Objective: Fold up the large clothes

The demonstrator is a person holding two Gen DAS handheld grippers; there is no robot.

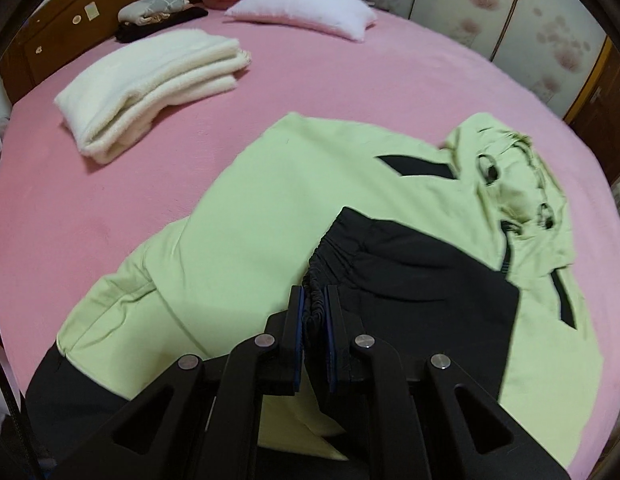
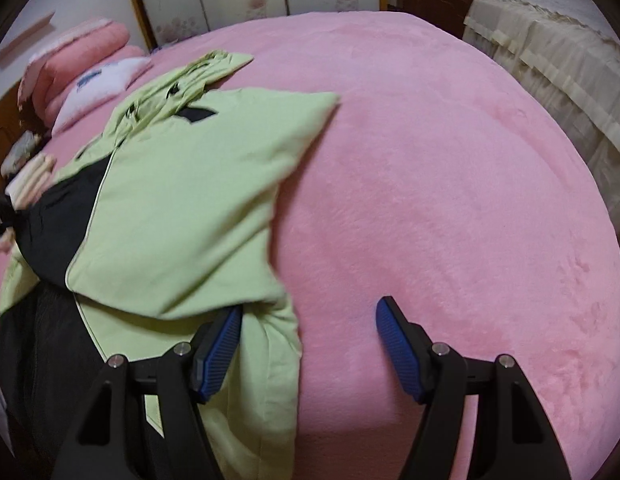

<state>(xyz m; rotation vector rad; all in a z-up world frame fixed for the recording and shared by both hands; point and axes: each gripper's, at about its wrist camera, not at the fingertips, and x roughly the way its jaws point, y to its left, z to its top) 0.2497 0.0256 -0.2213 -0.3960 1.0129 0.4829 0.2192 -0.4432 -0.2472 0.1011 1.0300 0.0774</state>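
left gripper (image 1: pixel 314 300) clamped on black elastic cuff (image 1: pixel 320 280) of lime-green jacket (image 1: pixel 270 200) on pink bed (image 1: pixel 350 80); right gripper (image 2: pixel 308 312) spread wide, gripping nothing, one pad (image 2: pixel 218 344) over jacket edge.

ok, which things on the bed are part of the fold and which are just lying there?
In the job:
- green and black jacket
- its black cuff, pinched in the left gripper
- right gripper, open at the jacket's edge

Lying about:
- folded cream blanket
- white pillow
- grey and black clothes pile
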